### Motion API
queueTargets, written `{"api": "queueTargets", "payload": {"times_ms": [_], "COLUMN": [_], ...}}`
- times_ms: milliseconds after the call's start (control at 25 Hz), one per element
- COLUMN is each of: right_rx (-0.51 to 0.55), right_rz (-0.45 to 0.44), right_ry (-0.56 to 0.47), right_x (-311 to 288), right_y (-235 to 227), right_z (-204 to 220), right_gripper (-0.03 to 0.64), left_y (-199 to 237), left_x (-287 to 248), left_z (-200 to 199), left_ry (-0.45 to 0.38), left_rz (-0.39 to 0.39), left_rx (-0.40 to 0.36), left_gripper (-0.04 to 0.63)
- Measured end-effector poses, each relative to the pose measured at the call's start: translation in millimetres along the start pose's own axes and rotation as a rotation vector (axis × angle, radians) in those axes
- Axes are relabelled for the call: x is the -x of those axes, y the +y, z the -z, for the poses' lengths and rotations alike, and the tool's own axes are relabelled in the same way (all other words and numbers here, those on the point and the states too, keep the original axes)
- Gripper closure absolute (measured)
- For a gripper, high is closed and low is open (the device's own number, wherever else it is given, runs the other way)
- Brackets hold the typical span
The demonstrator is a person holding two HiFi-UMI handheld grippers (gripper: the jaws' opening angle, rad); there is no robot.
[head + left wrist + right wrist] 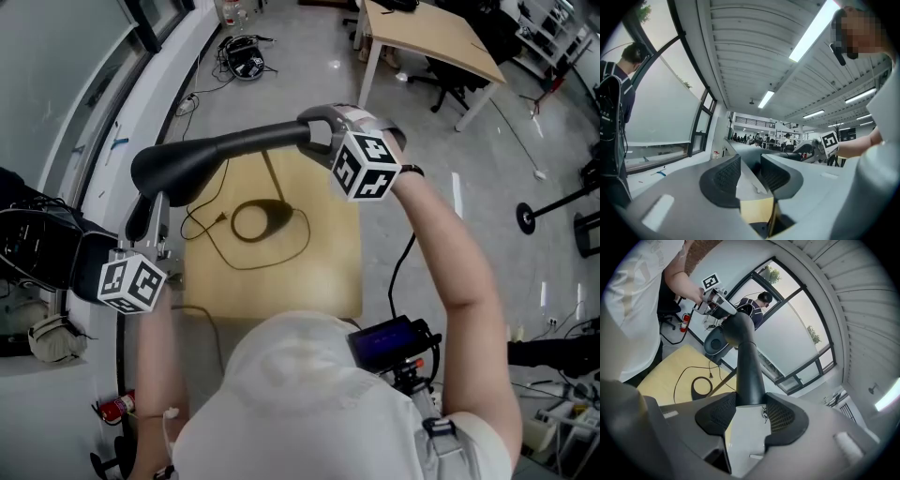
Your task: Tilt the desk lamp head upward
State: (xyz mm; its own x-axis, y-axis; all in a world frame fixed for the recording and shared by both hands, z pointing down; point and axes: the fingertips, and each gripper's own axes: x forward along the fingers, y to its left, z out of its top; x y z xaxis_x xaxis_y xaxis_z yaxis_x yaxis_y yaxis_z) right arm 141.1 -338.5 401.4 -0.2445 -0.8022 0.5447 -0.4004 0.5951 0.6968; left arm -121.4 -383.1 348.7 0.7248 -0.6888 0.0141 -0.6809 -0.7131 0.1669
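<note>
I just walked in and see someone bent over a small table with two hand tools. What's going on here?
A person holds a gripper in each hand and works on a black desk lamp above a small wooden table. The right gripper is shut on the lamp arm. The left gripper is shut on the lamp head at the arm's other end. The lamp base and its cord rest on the table below.

Your left tongs (750,174) sit low at your left side, jaws closed on the wide end of the lamp head (216,155). Your right tongs (749,409) clamp its narrow end, farther forward. Your right forearm (459,272) reaches out bare, and your left forearm (155,366) runs close beside your body.
</note>
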Motion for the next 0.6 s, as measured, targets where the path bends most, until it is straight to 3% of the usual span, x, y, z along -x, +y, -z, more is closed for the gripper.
{"api": "queueTargets", "payload": {"times_ms": [600], "right_rx": [-0.064], "right_rz": [-0.015], "right_ry": [-0.022], "right_x": [-7.7], "right_y": [14.1], "right_z": [5.2], "right_gripper": [0.408], "left_y": [-14.8], "left_x": [-1.8], "left_z": [-36.5], "left_ry": [-0.027], "left_rz": [0.0], "left_rx": [-0.051], "left_gripper": [0.485]}}
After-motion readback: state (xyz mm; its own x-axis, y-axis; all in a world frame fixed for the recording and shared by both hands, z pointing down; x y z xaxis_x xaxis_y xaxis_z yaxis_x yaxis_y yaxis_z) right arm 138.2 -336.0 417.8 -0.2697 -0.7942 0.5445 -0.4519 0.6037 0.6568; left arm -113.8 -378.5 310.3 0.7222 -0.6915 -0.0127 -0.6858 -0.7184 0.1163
